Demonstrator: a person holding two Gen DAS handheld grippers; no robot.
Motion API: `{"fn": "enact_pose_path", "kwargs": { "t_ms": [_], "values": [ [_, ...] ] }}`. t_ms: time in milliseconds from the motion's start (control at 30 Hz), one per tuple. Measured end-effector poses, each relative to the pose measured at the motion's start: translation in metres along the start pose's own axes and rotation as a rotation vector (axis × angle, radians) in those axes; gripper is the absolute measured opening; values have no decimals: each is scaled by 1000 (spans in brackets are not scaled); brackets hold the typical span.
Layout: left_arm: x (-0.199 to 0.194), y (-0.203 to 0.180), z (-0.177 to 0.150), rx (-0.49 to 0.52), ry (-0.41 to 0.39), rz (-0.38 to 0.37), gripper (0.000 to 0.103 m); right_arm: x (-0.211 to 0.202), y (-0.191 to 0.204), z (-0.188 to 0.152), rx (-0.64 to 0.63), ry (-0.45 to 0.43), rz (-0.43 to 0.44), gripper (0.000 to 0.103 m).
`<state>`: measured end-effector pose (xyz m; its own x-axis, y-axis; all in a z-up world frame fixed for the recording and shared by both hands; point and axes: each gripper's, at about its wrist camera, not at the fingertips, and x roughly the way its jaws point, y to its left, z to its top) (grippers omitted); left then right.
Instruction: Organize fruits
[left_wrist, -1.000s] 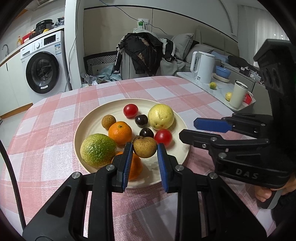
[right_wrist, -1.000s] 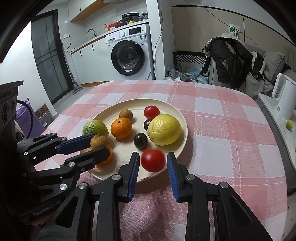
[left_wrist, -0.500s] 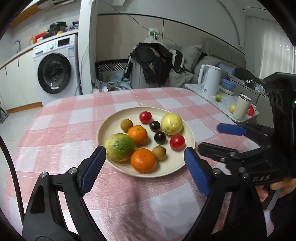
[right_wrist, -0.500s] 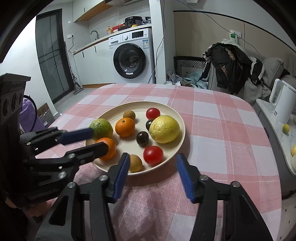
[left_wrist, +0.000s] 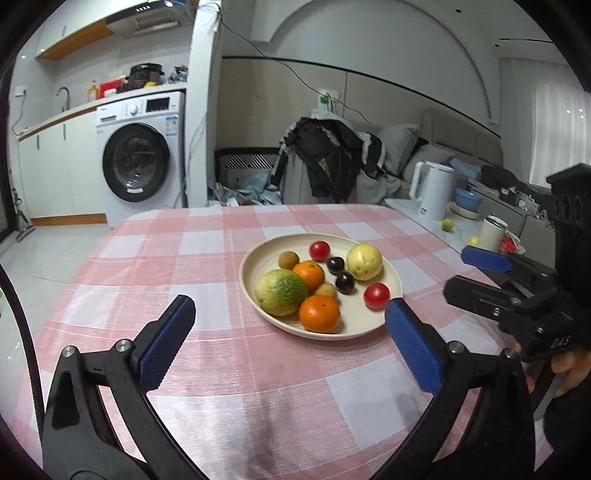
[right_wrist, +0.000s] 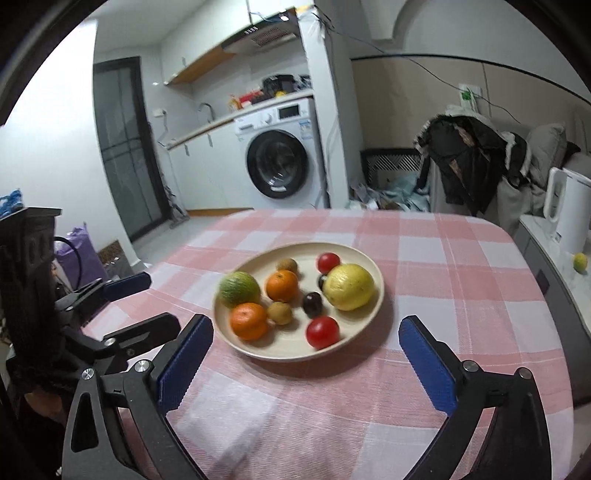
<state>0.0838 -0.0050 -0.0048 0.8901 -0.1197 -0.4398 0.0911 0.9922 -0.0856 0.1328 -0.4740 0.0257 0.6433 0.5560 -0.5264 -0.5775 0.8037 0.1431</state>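
Item: cream plate (left_wrist: 258, 258), round, on the counter (left_wrist: 184, 258) under a pink-and-white checked cloth.

Contents, as we count them in the left wrist view:
- one green-yellow fruit (left_wrist: 281, 291), at the plate's left side;
- two oranges, the nearer (left_wrist: 319, 313) by the front rim, the farther (left_wrist: 309, 274) behind it;
- two small brown fruits, one (left_wrist: 325, 291) between the oranges, one (left_wrist: 287, 260) toward the back;
- two dark round fruits (left_wrist: 345, 282), side by side at the middle;
- one large yellow fruit (left_wrist: 364, 261), at the right;
- two red tomatoes, one (left_wrist: 376, 296) at the front right, one (left_wrist: 319, 250) at the back.

Left tool (left_wrist: 290, 332): we log its blue pads (left_wrist: 168, 347) wide apart, jaws opening, nothing between them; it hovers over bare cloth, short of the plate's near rim.

Right tool (right_wrist: 306, 354): jaws likewise opening and spread wide, empty, just short of the plate (right_wrist: 351, 258).

Surroundings: washing machine (left_wrist: 138, 162) and white kettle (left_wrist: 434, 190), both well apart from the plate.
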Motion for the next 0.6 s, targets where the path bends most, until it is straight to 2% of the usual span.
{"fn": "enact_pose_path", "kwargs": {
  "t_ms": [233,600],
  "values": [
    [-6,6,-6,-21,-31,20,102,-14,15,-8,-46,-71,14,103],
    [-6,-2,-6,3,-31,20,103,-17,23,-15,-90,-108,16,103]
  ]
}}
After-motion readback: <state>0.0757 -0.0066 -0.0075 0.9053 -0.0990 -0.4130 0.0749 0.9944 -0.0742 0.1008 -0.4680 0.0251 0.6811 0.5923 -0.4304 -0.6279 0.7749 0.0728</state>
